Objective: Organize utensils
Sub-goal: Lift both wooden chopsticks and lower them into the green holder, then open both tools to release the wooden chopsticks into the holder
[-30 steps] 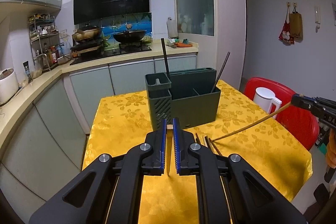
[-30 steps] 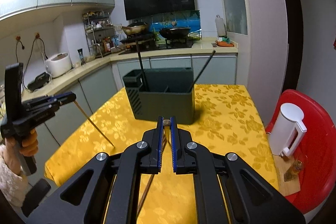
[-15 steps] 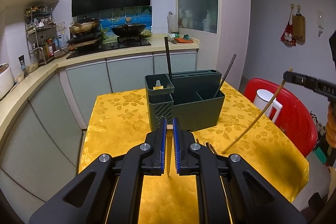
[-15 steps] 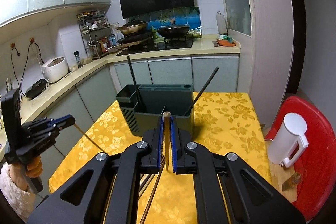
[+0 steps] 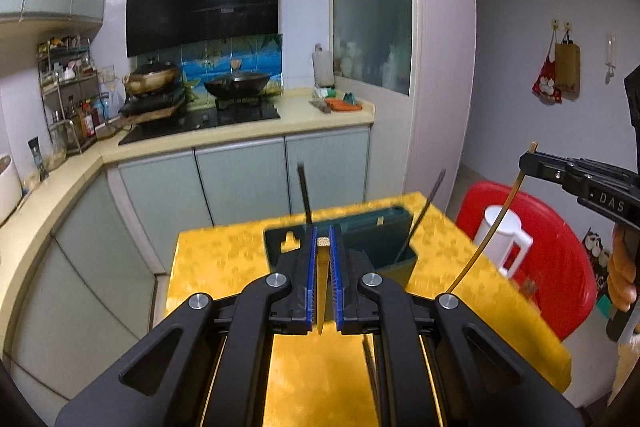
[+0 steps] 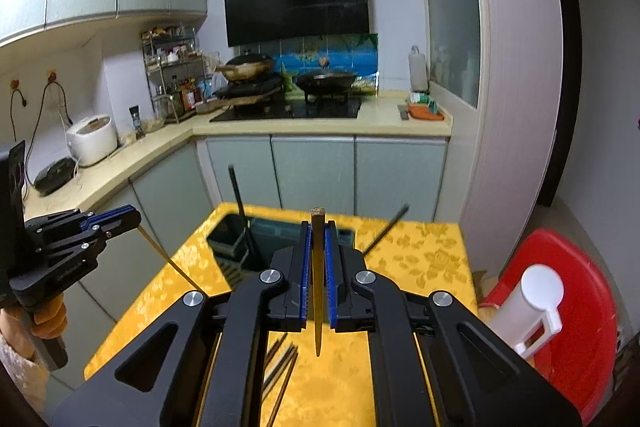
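Above the yellow table (image 6: 420, 259), each hand-held gripper (image 5: 323, 247) (image 6: 316, 239) clamps one chopstick (image 5: 322, 311) (image 6: 317, 291), tip pointing down.

Over a table draped in a gold floral cloth (image 5: 224, 267), the left gripper (image 5: 323, 281) pinches a tan chopstick (image 5: 322, 291) between its blue-padded fingers (image 5: 307, 283), the stick's square end showing at the fingertips. Just beyond stands a dark green utensil holder (image 5: 394, 233), with one black chopstick (image 5: 305, 193) rising upright from it and another (image 5: 424, 211) leaning right. At the frame's right edge, the right gripper (image 5: 532, 161) grips a second tan chopstick (image 5: 486, 239) near its top, the stick slanting down toward the cloth. Behind it, a white kettle (image 5: 506, 237) sits on a red plastic chair (image 5: 560, 267). Two woks (image 5: 236, 85) rest on the stove beneath a black range hood (image 5: 202, 1).
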The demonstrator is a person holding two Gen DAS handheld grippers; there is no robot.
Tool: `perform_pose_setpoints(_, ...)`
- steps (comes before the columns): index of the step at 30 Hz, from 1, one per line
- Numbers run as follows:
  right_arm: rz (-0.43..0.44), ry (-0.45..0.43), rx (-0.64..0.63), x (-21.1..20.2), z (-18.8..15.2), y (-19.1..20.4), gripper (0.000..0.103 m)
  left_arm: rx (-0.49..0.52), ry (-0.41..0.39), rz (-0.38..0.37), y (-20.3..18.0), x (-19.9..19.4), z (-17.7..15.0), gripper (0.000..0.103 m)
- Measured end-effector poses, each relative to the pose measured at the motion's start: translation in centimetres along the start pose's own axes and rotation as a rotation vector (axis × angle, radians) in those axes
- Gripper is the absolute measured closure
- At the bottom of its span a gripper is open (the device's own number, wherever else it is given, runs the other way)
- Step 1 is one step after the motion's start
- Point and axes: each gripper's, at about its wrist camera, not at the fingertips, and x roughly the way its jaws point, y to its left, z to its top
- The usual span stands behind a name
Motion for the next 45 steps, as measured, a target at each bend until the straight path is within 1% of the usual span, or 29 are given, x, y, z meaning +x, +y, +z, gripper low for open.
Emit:
perform_pose_setpoints(5, -0.026, -0.041, 0.004, 0.4, 3.2, -0.7, 0.096, 0.002, -0.019, -0.005, -0.9, 1.2, 3.2, 0.097)
perform_pose_setpoints(8, -0.036, -0.048, 0.013, 1.1, 4.4, -1.1, 0.096, 0.003, -0.028, -0.007, -1.6, 2.3, 4.9, 0.097)
perform_pose_setpoints(15, -0.052, -0.036, 0.040, 3.3, 6.3, -2.0, 0.096, -0.006, -0.023, 0.002, -2.1, 5.2, 7.0, 0.097)
perform_pose_setpoints(19, -0.061, -0.031, 0.039, 4.3, 6.8, -2.0, 0.096, -0.023, -0.001, 0.007, -1.9, 7.1, 6.6, 0.097)
perform_pose_setpoints(23, -0.055, -0.009, 0.052, 5.6, 6.6, -2.2, 0.096, -0.035, 0.028, 0.021, -1.7, 8.9, 5.4, 0.097)
perform_pose_setpoints(27, -0.030, 0.044, 0.077, 7.6, 5.4, -2.4, 0.096, -0.041, 0.051, 0.032, -1.4, 10.2, 4.6, 0.097)
perform_pose_setpoints(32, -0.027, 0.097, 0.080, 9.7, 3.6, -2.0, 0.096, -0.055, 0.073, 0.046, -0.8, 11.7, 3.2, 0.097)
perform_pose_setpoints(37, -0.047, 0.136, 0.085, 11.4, 2.2, -1.8, 0.096, -0.080, 0.097, 0.048, -0.4, 13.1, 2.1, 0.097)
perform_pose_setpoints(41, -0.064, 0.144, 0.079, 12.0, 1.4, -1.7, 0.096, -0.073, 0.105, 0.046, -0.5, 13.5, 1.7, 0.096)
perform_pose_setpoints(43, -0.069, 0.137, 0.080, 12.1, 1.4, -1.8, 0.096, -0.076, 0.106, 0.046, -0.5, 13.5, 1.6, 0.094)
perform_pose_setpoints(45, -0.051, 0.147, 0.092, 12.3, 1.5, -1.9, 0.095, -0.088, 0.104, 0.048, -0.3, 13.5, 1.5, 0.088)
